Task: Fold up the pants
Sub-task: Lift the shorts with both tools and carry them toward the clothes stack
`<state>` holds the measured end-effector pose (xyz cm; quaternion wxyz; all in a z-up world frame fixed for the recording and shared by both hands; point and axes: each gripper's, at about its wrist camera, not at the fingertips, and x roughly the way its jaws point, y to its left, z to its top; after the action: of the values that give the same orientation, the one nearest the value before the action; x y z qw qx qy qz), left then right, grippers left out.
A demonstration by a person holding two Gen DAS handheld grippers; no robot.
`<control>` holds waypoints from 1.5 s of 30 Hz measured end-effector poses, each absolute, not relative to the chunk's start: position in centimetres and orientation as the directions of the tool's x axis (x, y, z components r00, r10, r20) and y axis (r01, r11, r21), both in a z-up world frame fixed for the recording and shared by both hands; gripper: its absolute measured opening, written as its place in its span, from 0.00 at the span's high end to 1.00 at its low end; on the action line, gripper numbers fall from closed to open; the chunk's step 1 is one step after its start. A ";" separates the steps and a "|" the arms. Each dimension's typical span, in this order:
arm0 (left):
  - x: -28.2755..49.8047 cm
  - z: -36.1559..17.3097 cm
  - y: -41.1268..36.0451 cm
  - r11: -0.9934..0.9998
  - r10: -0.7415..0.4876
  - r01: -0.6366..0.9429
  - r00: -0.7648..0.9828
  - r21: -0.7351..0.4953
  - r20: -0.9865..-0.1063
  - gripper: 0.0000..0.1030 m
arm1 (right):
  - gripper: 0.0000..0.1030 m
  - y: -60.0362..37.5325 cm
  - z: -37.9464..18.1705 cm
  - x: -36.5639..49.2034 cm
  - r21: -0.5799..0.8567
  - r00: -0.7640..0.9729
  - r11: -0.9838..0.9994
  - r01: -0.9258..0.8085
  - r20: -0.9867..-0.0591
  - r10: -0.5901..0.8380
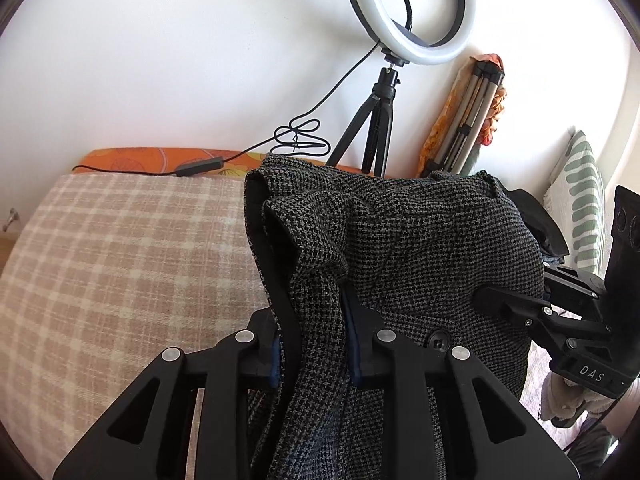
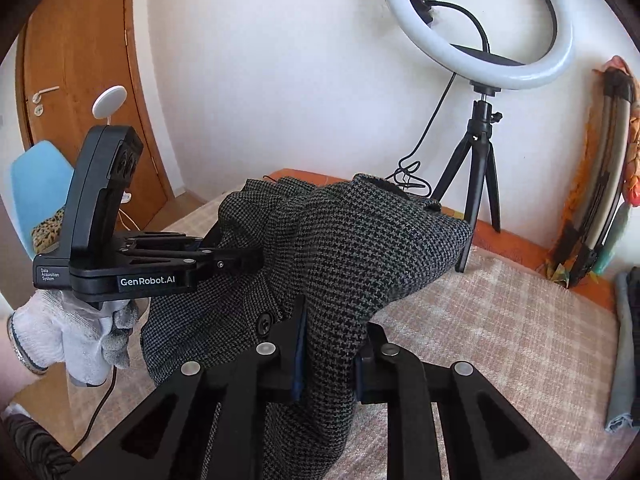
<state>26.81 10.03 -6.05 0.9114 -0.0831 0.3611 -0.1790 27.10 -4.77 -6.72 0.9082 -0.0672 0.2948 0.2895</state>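
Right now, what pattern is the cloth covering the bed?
Beige and cream plaid bed cover, clearest in the left wrist view.

checked blanket point(image 1: 120, 260) open leftward, tripod point(image 2: 478, 176) behind

Both wrist views look close down along their jaws, sharing the ring light point(image 1: 412, 12) and checked bed point(image 1: 120, 248)

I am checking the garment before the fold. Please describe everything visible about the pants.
The pants are dark woven fabric with a small grey-black houndstooth pattern, and one black button shows. They are bunched and creased, not flat, held up over the checked beige cover. The left gripper and the right gripper are each shut on a fold of the cloth. The lower ends are out of sight.
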 end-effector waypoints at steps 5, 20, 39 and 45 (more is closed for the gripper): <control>24.6 -4.1 10.1 0.926 -0.378 0.278 0.712 -0.257 -0.592 0.78 | 0.84 -4.8 -4.9 24.9 0.036 0.677 0.817 -0.575 -0.540 0.500; 19.3 0.8 8.2 0.913 -0.407 0.328 0.762 -0.242 -0.503 0.79 | 0.84 -6.5 0.1 18.9 -0.024 0.732 0.823 -0.567 -0.473 0.491; 14.2 4.8 0.4 0.852 -0.523 0.444 0.735 -0.277 -0.432 0.79 | 0.84 -14.6 4.6 10.9 -0.036 0.798 0.878 -0.477 -0.436 0.416; 13.5 5.7 -3.8 0.817 -0.576 0.509 0.703 -0.272 -0.417 0.79 | 0.84 -19.0 5.6 8.8 -0.040 0.832 0.908 -0.418 -0.419 0.364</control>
<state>13.54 -3.79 5.74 0.9202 -0.0680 0.2484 -0.2947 8.82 -18.96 5.59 0.9548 -0.0651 0.2056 0.2048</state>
